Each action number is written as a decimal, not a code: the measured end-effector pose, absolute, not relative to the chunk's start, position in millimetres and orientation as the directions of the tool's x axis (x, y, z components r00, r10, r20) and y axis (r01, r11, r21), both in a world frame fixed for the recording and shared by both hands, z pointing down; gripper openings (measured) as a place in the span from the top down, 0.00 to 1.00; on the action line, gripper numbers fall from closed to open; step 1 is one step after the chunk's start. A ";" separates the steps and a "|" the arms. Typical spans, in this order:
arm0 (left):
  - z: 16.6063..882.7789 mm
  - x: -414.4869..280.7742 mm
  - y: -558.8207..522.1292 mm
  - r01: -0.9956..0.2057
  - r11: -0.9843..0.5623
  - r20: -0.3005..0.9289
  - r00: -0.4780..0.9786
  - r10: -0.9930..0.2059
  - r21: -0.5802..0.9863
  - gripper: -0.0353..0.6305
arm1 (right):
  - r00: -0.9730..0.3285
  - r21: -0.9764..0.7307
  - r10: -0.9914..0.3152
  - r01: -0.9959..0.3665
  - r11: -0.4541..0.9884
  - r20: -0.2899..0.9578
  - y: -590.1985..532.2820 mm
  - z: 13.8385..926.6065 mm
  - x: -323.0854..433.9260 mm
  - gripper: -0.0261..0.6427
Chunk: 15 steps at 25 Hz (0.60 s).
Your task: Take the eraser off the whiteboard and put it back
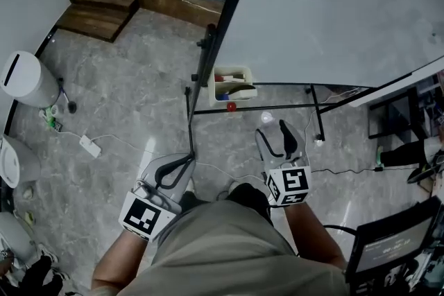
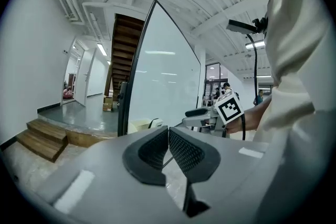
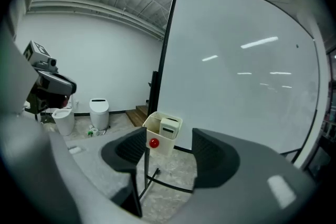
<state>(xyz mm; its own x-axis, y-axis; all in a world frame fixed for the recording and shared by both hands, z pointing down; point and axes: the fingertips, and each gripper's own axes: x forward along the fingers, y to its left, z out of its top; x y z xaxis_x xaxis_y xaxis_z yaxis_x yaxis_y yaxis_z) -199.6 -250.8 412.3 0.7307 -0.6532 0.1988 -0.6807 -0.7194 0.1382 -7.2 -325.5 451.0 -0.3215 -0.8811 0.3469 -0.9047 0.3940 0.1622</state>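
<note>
Black textured rubber — left gripper (image 2: 168, 131) fingers (image 2: 186, 152) pressed together, right gripper (image 3: 169, 138) fingers (image 3: 212, 157) apart, empty.

R claw (image 3: 169, 152) jaws apart, empty | cream bin (image 3: 166, 148) (red dot (image 3: 153, 142)) ahead | whiteboard (image 3: 236, 60) beyond

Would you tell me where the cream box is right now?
In the right gripper view the box sits centre frame, at the whiteboard's lower left corner.

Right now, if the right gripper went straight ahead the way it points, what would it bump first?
Probably the cream plastic box with a red knob, seen between the right gripper's open jaws; depth is unclear.
</note>
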 end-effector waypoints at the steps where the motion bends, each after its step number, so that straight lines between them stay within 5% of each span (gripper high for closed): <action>1: 411.3 -192.2 -250.1 -0.677 -0.724 0.201 0.734 -0.649 0.133 0.93 | -0.335 0.155 -0.876 -0.901 0.406 0.347 -317.7 447.9 -3.2 0.56; 15: 348.7 -14.3 -146.5 -0.850 -0.527 0.140 0.523 -0.841 0.010 0.93 | -0.635 0.128 -0.712 -0.713 0.690 0.300 -187.2 423.1 163.0 0.56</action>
